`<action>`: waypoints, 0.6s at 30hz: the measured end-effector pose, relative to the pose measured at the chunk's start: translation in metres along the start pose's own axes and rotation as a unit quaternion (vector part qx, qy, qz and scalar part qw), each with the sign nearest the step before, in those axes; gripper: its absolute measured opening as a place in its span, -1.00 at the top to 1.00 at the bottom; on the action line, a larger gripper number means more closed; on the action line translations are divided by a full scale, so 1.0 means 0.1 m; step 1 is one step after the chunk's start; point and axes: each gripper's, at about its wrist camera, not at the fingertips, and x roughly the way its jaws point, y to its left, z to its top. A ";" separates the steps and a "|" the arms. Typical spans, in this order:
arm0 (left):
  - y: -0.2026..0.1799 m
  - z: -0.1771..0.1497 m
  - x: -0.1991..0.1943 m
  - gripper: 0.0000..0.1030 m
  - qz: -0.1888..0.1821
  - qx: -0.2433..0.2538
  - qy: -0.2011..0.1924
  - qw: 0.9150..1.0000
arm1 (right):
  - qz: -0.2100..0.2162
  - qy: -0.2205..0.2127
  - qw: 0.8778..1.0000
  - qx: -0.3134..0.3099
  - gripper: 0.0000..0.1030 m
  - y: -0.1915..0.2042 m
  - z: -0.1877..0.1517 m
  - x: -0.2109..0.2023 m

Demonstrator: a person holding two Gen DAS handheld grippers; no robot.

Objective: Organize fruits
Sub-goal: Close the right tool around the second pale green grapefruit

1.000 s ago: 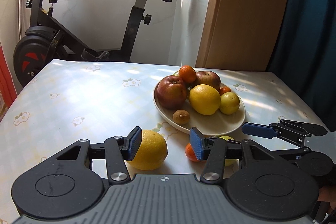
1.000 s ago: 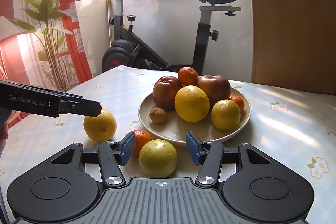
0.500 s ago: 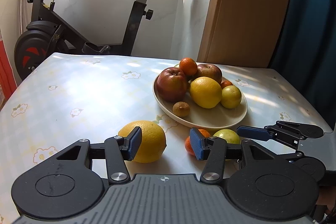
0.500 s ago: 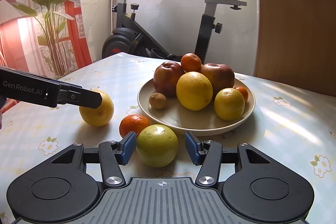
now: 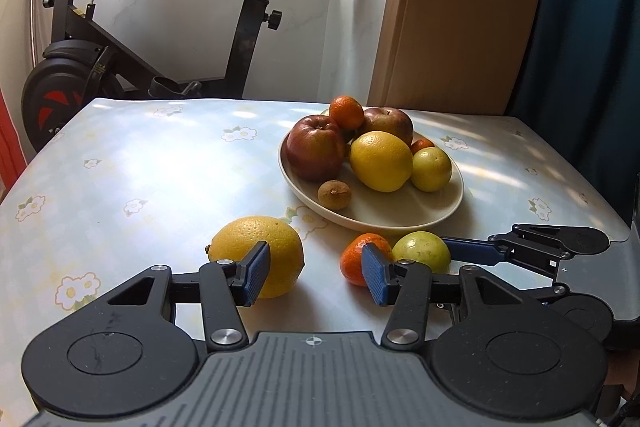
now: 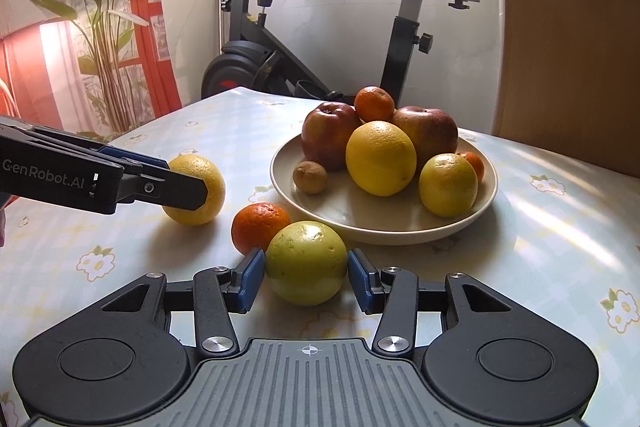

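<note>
A cream plate (image 6: 486,187) (image 5: 448,205) holds two red apples, a big yellow orange, mandarins, a yellow-green fruit and a small brown fruit. On the table in front of it lie a yellow orange (image 5: 276,247) (image 6: 212,183), a mandarin (image 6: 260,227) (image 5: 352,257) and a yellow-green fruit (image 6: 306,263) (image 5: 422,249). My right gripper (image 6: 306,281) (image 5: 468,251) is closing, and its blue pads meet both sides of the yellow-green fruit. My left gripper (image 5: 316,275) (image 6: 184,179) stands open with nothing between its pads; the yellow orange lies just beyond its left finger.
The table (image 5: 160,167) has a flowered cover, with its far edge near an exercise bike (image 5: 100,39) (image 6: 280,39). A wooden panel (image 5: 460,7) stands behind the plate on the right, and a potted plant (image 6: 100,7) on the left.
The right gripper's jaws have narrowed onto the yellow-green fruit. The left gripper's opening is the same, and both views have shifted only slightly.
</note>
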 end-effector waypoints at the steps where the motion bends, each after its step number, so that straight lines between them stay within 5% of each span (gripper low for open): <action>1: 0.00 0.00 0.00 -0.03 -0.001 0.001 0.000 1.000 | 0.000 0.000 1.000 0.000 0.18 0.00 0.00 0.00; 18: -0.04 -0.02 -0.01 -0.03 -0.004 0.014 0.006 1.000 | -0.013 -0.035 0.999 0.036 0.18 -0.14 -0.05 -0.13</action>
